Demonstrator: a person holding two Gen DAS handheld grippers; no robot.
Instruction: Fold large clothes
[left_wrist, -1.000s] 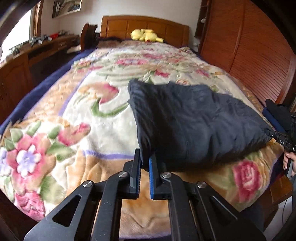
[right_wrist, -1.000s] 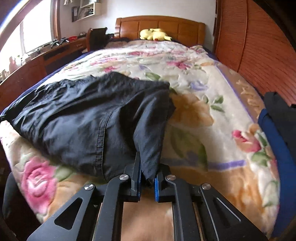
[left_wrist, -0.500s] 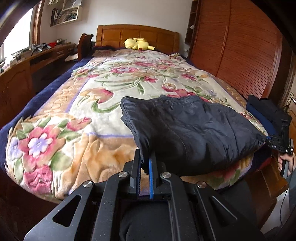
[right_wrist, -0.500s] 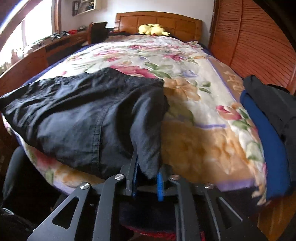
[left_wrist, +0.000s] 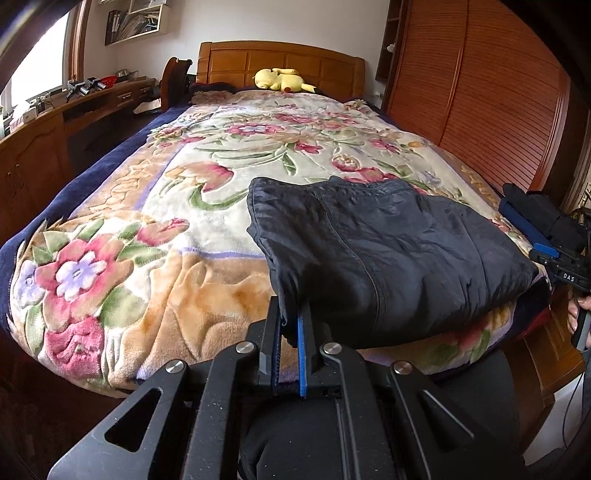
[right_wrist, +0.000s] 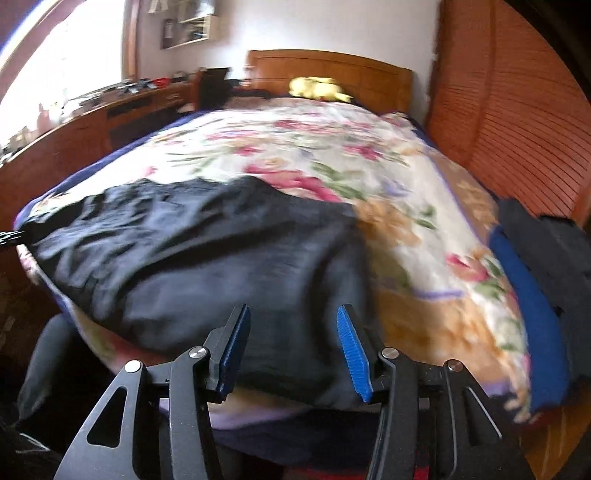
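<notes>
A folded black garment (left_wrist: 391, 258) lies across the foot of the bed on a floral blanket (left_wrist: 184, 221). My left gripper (left_wrist: 291, 325) is shut on the garment's near left corner at the bed's edge. In the right wrist view the garment (right_wrist: 207, 251) lies in front of my right gripper (right_wrist: 291, 325), which is open, its blue pads (right_wrist: 351, 350) wide apart and holding nothing. The garment's near right corner hangs over the bed edge between the open jaws. The right gripper also shows at the far right of the left wrist view (left_wrist: 565, 266).
A stack of dark and blue folded clothes (right_wrist: 546, 266) sits on the bed's right side. A yellow plush toy (left_wrist: 280, 79) lies by the headboard. A wooden desk (left_wrist: 55, 122) runs along the left; a slatted wooden wardrobe (left_wrist: 480, 103) stands on the right.
My right gripper has opened and let go of the garment's corner, and that view has swung upward. Both grippers have drawn back toward the foot of the bed; the left stays shut on the garment.
</notes>
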